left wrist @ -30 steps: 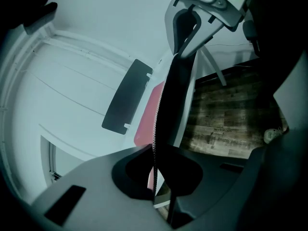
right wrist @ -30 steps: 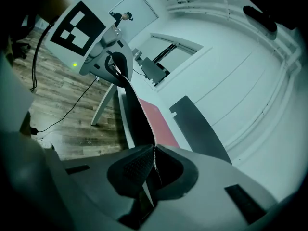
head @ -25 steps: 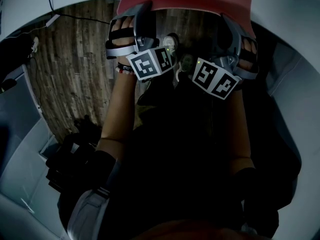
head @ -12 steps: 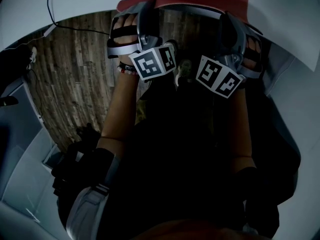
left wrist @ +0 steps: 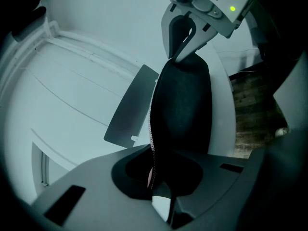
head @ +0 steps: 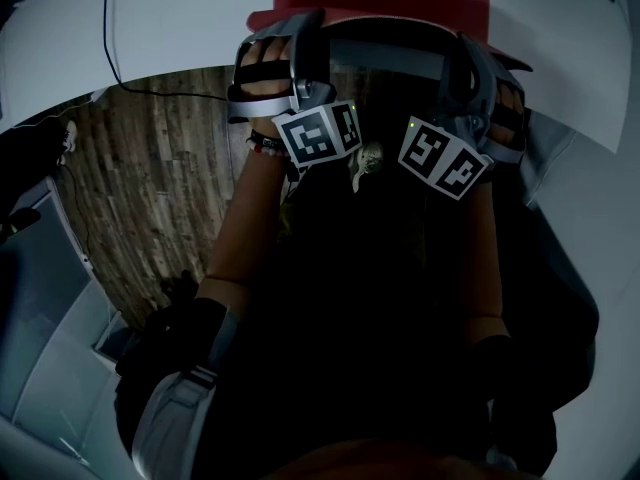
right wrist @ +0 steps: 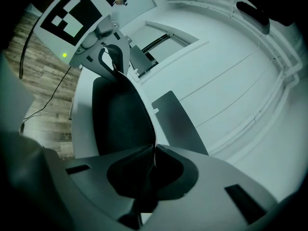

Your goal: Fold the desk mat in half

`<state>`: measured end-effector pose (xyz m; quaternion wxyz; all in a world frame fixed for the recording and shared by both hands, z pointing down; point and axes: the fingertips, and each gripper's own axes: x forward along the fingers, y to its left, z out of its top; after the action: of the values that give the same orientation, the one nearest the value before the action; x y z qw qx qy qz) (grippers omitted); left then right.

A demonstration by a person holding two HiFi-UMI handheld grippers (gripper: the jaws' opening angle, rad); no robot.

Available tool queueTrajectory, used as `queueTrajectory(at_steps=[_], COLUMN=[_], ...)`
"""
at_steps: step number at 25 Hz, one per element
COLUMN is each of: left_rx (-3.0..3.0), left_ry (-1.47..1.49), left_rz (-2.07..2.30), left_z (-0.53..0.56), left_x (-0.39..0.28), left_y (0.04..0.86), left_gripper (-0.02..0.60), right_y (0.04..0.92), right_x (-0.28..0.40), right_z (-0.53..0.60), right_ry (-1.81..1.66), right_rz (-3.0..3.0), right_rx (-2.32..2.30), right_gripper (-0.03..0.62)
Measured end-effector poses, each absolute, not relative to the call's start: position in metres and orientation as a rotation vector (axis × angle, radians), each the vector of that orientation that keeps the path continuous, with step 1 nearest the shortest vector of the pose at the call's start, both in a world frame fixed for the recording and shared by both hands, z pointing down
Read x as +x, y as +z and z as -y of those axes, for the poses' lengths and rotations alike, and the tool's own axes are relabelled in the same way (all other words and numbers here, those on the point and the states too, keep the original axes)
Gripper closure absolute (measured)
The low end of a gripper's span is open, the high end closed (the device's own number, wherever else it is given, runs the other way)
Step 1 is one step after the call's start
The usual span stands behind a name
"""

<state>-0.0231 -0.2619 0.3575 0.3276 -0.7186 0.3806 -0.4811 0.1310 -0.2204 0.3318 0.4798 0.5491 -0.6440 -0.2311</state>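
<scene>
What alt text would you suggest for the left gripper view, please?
The left gripper is shut on the edge of a dark desk mat that runs to the right gripper, clamped on its far end, above a white table.

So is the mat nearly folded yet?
Done: both tools are clamped on one edge of the black desk mat. In hand: the left tool and right tool hold that edge up over the white table. Left: lay it over the opposite edge, flatten the fold, let go.
</scene>
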Motion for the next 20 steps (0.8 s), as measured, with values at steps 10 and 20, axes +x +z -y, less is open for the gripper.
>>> queueTrajectory(at_steps=[10,20], left_rx=[-1.921,-1.92], left_ry=[-1.285,-1.405], left_rz=[-0.955,-0.966], left_z=[0.302,0.337], left_x=[-0.018,-0.008], left_y=[0.369,0.392], left_gripper=[0.552,0.551], right_y=[0.336,0.362], right_x=[0.135,0.148], right_z=[0.26,0.304], right_ry=[-0.541,-0.498], right_rz=[1.539,1.621], right_rx=[1.355,1.28], right_gripper=[0.554,0.553])
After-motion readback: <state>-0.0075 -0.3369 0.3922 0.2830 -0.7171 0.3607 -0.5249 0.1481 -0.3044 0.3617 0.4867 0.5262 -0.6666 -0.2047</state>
